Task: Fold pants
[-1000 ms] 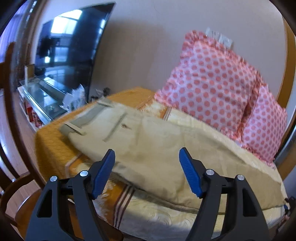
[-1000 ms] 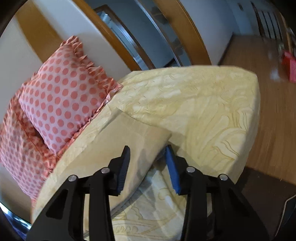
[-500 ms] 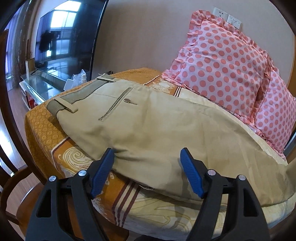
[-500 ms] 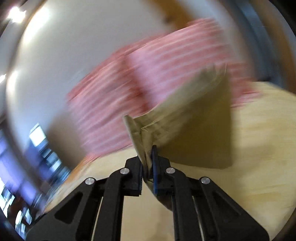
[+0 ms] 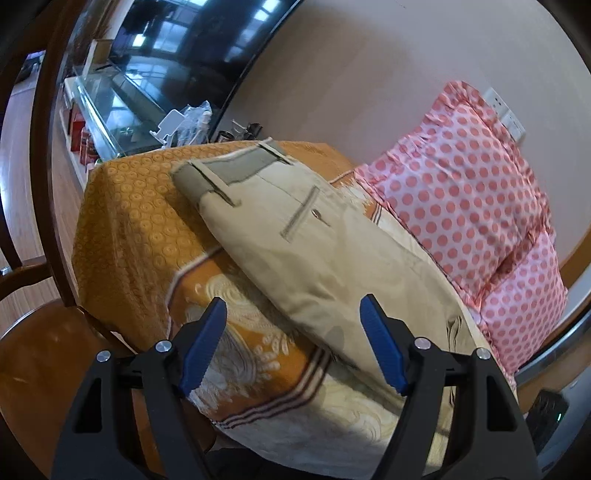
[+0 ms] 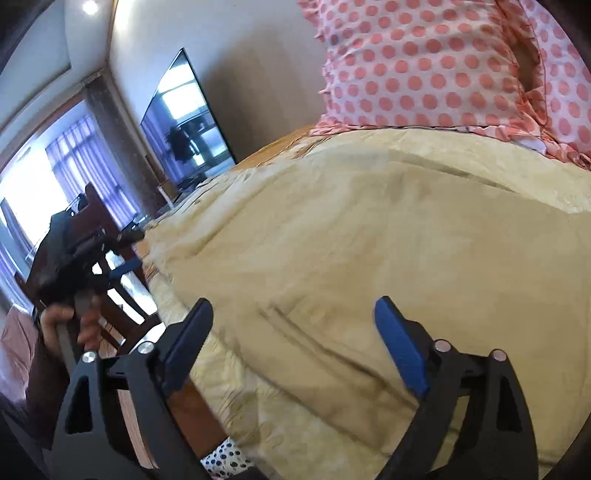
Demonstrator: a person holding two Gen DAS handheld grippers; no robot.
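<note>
The beige pants (image 5: pixel 314 240) lie along the bed, grey waistband (image 5: pixel 236 166) at the far left end over the orange spread. In the right wrist view the pants (image 6: pixel 369 258) fill the middle, with a folded edge near the fingers. My left gripper (image 5: pixel 295 339) is open and empty, just in front of the pants' near edge. My right gripper (image 6: pixel 295 339) is open and empty, low over the pants fabric. The left gripper also shows in the right wrist view (image 6: pixel 110 254), held in a hand at the bed's left side.
Two pink polka-dot pillows (image 5: pixel 461 192) lean on the wall behind the pants. The bed has an orange and cream spread (image 5: pixel 129 221). A TV (image 5: pixel 177 29) on a glass stand (image 5: pixel 107 110) stands at the left, and a wooden chair (image 5: pixel 44 184) is beside the bed.
My right gripper was shut on the pants leg end and carrying it over; it is now open with the leg laid down. My left gripper has drawn back and tilted.
</note>
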